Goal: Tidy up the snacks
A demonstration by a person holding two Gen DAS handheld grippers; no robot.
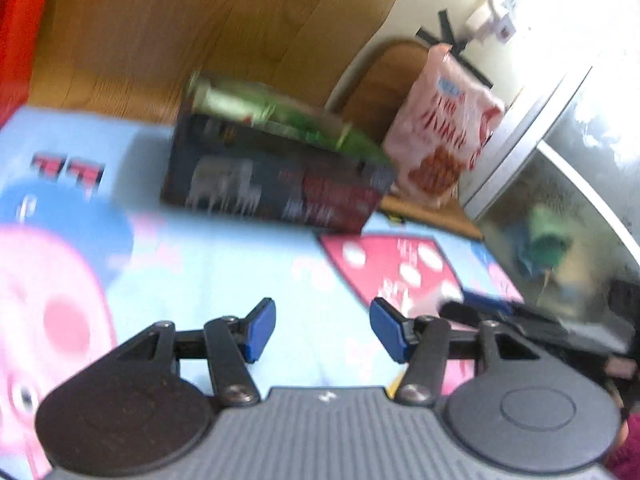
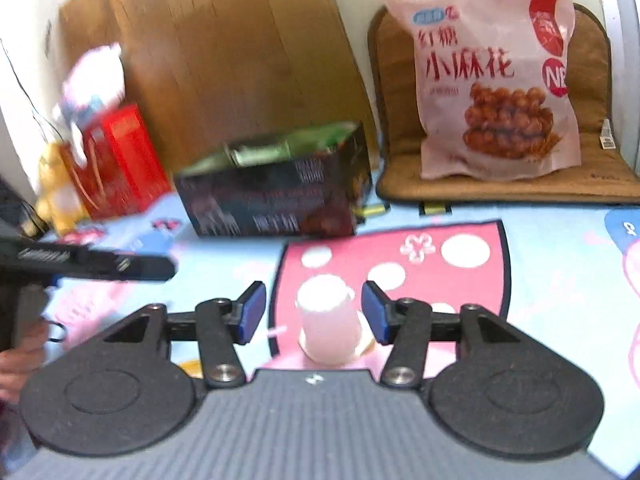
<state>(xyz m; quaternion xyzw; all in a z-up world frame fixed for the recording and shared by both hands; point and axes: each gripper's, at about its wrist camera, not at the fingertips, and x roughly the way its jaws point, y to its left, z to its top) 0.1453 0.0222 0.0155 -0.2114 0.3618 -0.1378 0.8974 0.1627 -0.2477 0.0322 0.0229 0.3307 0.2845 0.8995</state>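
Progress looks partial: the dark cardboard box (image 2: pixel 280 188) already holds at least one green packet (image 1: pixel 276 114), lying along the box's length with one end poking past the rim in the left wrist view. Blur hides whether more is inside.

Still out, as far as you can see, are two items. The pale pink jelly cup (image 2: pixel 328 322) sits on the cartoon-print mat (image 2: pixel 560 248), on its red spotted patch, directly between the blue pads of your right tool (image 2: pixel 314 312). It seems to stand with its long axis vertical and the wider end down, though the softness of the view makes that uncertain. The pads are spread on either side and appear apart from the cup, so nothing is pinched yet.

The pink bag of brown-sugar twists (image 2: pixel 492 80) stands upright on the brown seat cushion (image 2: pixel 600 80), leaning back, its printed face towards you and its long axis vertical. It is well apart from the cup and just to the right of the box.

Your left tool (image 1: pixel 322 330) hovers over the mat with its pads spread and holding nothing, the box ahead of it.

Judging by this, the cup is your step in hand, and the bag is probably left after it. The box runs lengthwise across your right view, open top up.
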